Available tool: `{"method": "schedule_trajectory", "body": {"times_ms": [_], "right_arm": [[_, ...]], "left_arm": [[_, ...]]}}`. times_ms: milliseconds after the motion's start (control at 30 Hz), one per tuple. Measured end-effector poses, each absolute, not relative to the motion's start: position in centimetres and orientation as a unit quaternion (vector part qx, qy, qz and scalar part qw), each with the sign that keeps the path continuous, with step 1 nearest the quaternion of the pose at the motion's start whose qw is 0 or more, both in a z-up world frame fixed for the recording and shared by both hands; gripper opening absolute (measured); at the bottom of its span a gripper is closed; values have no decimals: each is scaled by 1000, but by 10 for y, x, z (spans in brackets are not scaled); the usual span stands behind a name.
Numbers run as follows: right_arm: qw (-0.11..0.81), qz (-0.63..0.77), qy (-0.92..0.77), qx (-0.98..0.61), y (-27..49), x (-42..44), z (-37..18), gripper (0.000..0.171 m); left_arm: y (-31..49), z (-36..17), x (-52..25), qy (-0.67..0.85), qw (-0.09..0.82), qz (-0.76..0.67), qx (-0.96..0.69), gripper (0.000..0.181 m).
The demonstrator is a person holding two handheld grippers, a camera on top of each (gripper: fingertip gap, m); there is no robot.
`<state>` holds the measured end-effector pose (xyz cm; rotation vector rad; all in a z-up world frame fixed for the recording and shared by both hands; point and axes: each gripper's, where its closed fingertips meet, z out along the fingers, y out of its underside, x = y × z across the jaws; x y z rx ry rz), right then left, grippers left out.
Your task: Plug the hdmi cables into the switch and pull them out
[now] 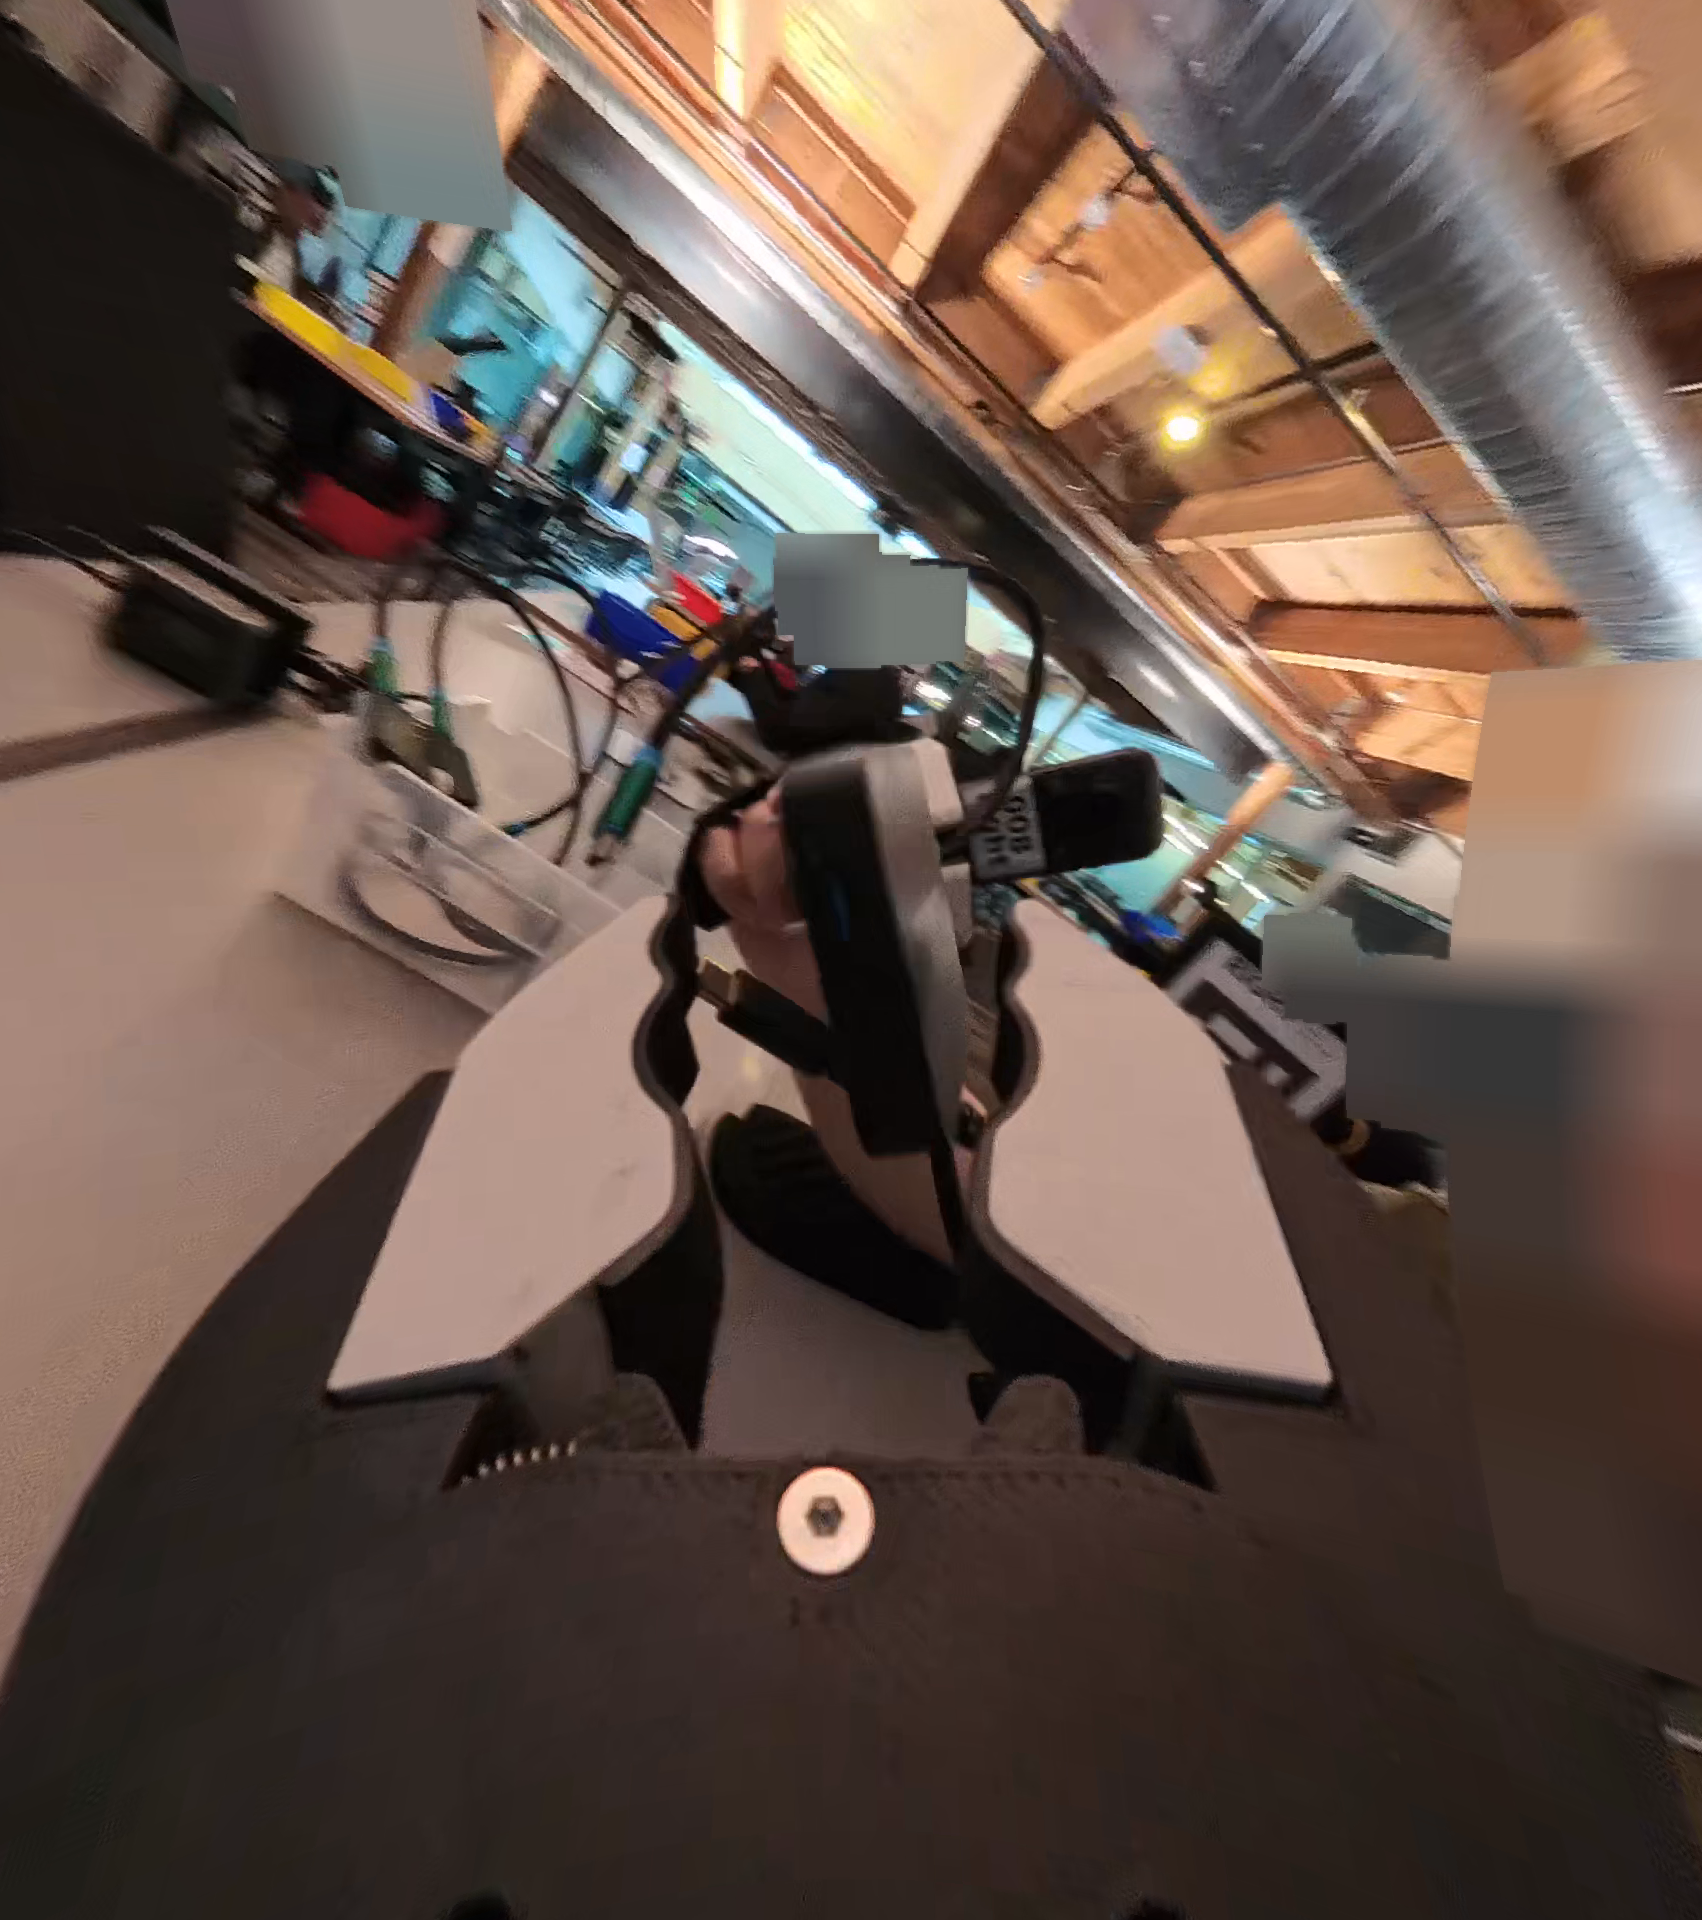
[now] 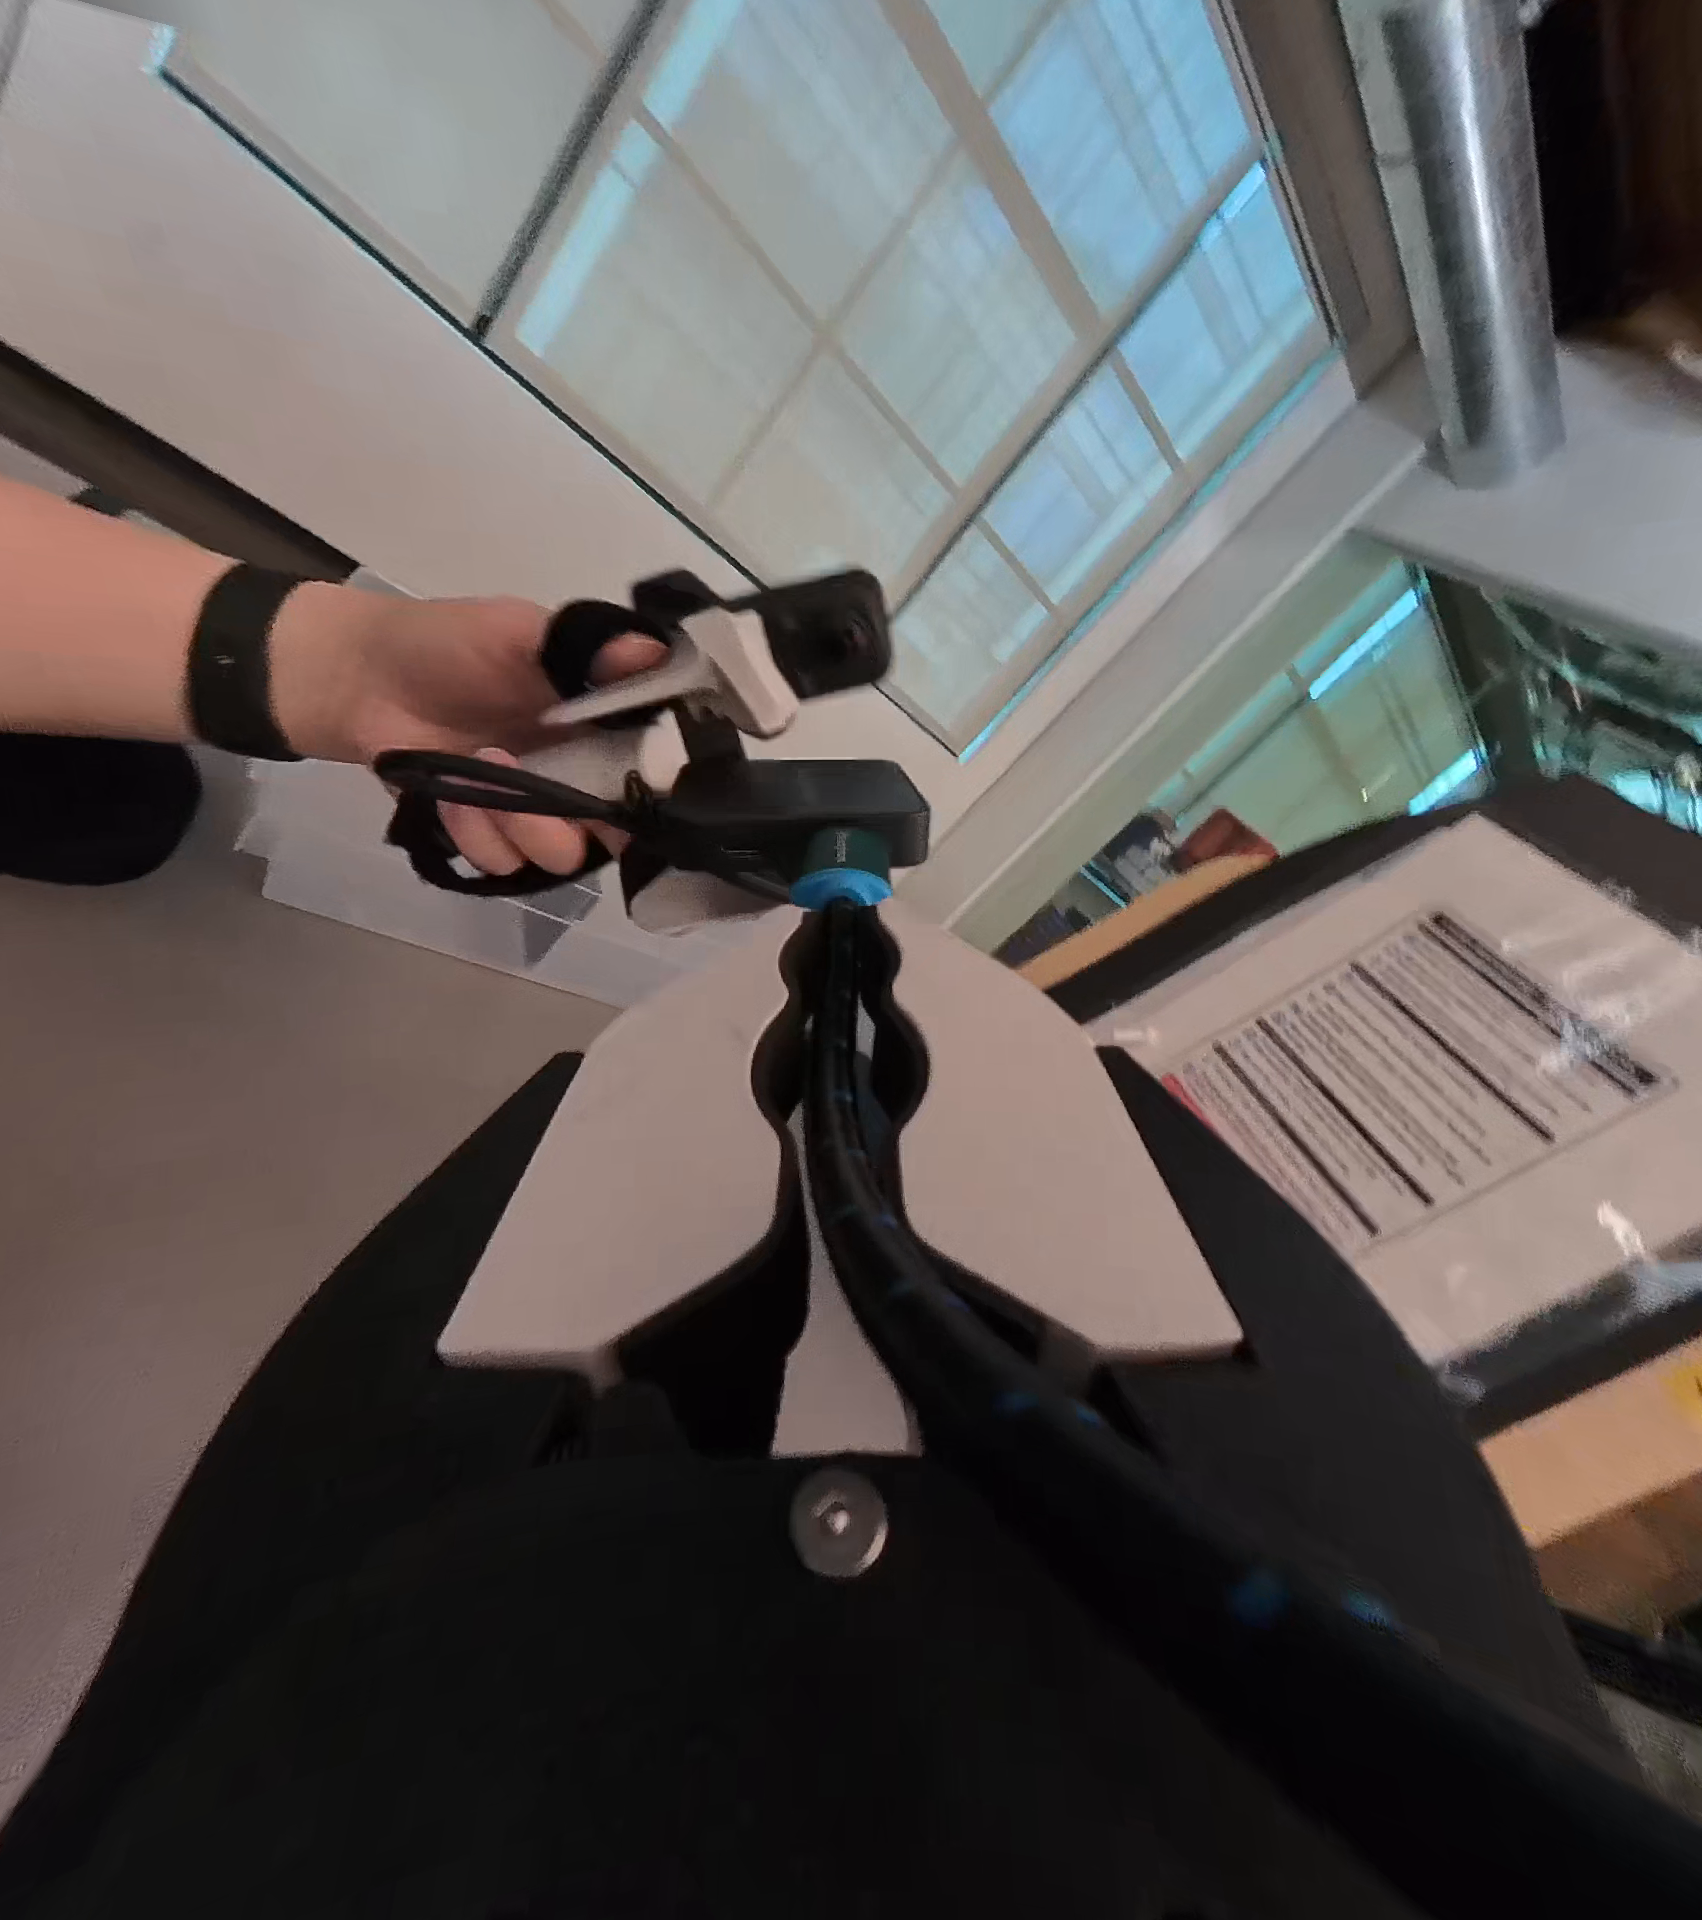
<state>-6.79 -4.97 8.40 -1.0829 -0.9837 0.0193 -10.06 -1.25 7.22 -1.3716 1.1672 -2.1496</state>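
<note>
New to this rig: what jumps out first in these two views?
In the right wrist view, the right tongs pinch a black cable whose green-and-blue plug sits in the black switch, up in mid-air. A hand with a black wristband reaches in from the left. In the left wrist view, the switch stands between the left tongs, with a loose gold-tipped plug beside it.

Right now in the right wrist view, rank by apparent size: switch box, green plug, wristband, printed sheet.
1. Printed sheet
2. Black switch box
3. Black wristband, close to the switch box, so that order is unsure
4. Green plug, seated in the switch box
</note>
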Motion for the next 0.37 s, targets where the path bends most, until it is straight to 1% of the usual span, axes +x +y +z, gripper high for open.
{"method": "schedule_trajectory", "body": {"times_ms": [33,67,100,200,367], "right_arm": [[744,11,-467,-477,-55,-74,83,7],[742,9,-479,-469,-58,-77,82,7],[736,3,-490,-467,-59,-78,80,7],[735,24,-499,-459,-64,-79,79,8],[738,53,-503,-446,-73,-83,82,8]], "left_arm": [[-18,71,-101,420,154,-759,-473,42],[-23,75,-104,430,146,-768,-452,28],[-27,77,-106,432,140,-773,-444,22],[-37,78,-110,453,115,-765,-442,19],[-49,81,-116,485,120,-744,-445,15]]}}
